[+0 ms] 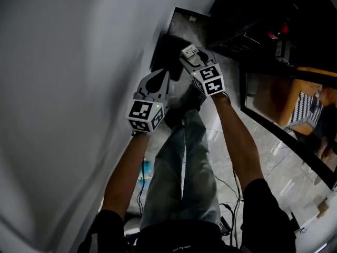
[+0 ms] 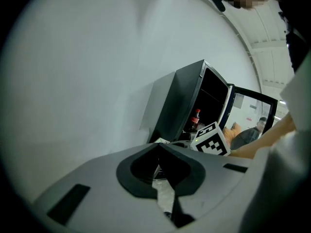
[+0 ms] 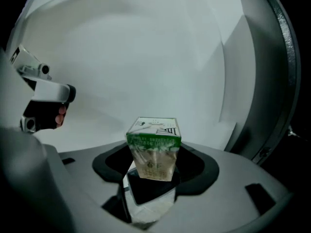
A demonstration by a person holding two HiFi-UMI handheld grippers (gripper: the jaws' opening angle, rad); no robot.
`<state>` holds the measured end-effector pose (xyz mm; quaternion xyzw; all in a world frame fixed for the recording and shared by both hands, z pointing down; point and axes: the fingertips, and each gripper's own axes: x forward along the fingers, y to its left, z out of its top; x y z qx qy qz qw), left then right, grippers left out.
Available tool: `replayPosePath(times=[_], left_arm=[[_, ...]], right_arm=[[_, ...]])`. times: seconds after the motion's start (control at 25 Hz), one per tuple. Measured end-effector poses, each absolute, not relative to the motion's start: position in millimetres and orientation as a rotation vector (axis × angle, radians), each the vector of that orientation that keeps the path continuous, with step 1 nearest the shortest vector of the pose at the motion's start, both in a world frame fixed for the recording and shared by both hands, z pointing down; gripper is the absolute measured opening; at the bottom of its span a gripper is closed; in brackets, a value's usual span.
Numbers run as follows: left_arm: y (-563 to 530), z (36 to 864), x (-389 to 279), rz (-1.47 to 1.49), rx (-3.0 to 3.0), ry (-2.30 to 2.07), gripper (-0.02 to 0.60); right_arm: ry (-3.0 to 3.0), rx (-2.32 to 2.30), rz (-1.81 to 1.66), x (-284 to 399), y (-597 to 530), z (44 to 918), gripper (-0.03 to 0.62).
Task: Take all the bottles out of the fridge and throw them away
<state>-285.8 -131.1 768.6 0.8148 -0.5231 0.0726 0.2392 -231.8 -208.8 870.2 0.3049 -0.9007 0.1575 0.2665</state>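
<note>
My right gripper (image 3: 153, 171) is shut on a small green-and-white carton (image 3: 154, 149), held upright against the white wall. In the head view the same carton (image 1: 189, 51) sits at the tip of the right gripper (image 1: 190, 57), above a black bin-like shape (image 1: 167, 51) on the floor. My left gripper (image 2: 160, 149) is shut with nothing in it and hangs beside the right one, lower left (image 1: 160, 78). The black fridge (image 2: 177, 106) stands with its door (image 2: 252, 113) swung out. A dark cola bottle with a red cap (image 2: 195, 120) stands inside it.
A white wall (image 1: 68, 88) fills the left side, close to both grippers. The person's legs (image 1: 184, 162) and cables (image 1: 229, 188) are on the pale tiled floor. The fridge's dark interior (image 1: 263, 20) and its glass door (image 1: 284, 115) lie to the right.
</note>
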Motion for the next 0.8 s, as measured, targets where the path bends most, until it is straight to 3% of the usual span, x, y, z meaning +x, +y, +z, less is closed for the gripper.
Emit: replayPosePath(times=[0.24,0.4,0.72,0.8], left_arm=[[-117.9,789.2,-307.9,0.219,2.184,-1.454,0.000],[-112.2,792.6,-315.8,0.226,2.168,-1.464,0.000],[-107.3,771.3,-308.1,0.215,2.186,-1.464,0.000],[-110.0,760.2,-299.2,0.205,2.204,-1.455,0.001]], right_arm=[[-2.422,0.739,0.444,-271.3,-199.7,905.2,0.273],[-2.432,0.728,0.497,-278.5,-196.1,909.0,0.315],[-2.458,0.816,0.493,-242.3,-182.2,861.4,0.313],[-2.462,0.848,0.470,-226.0,-176.3,837.9,0.283]])
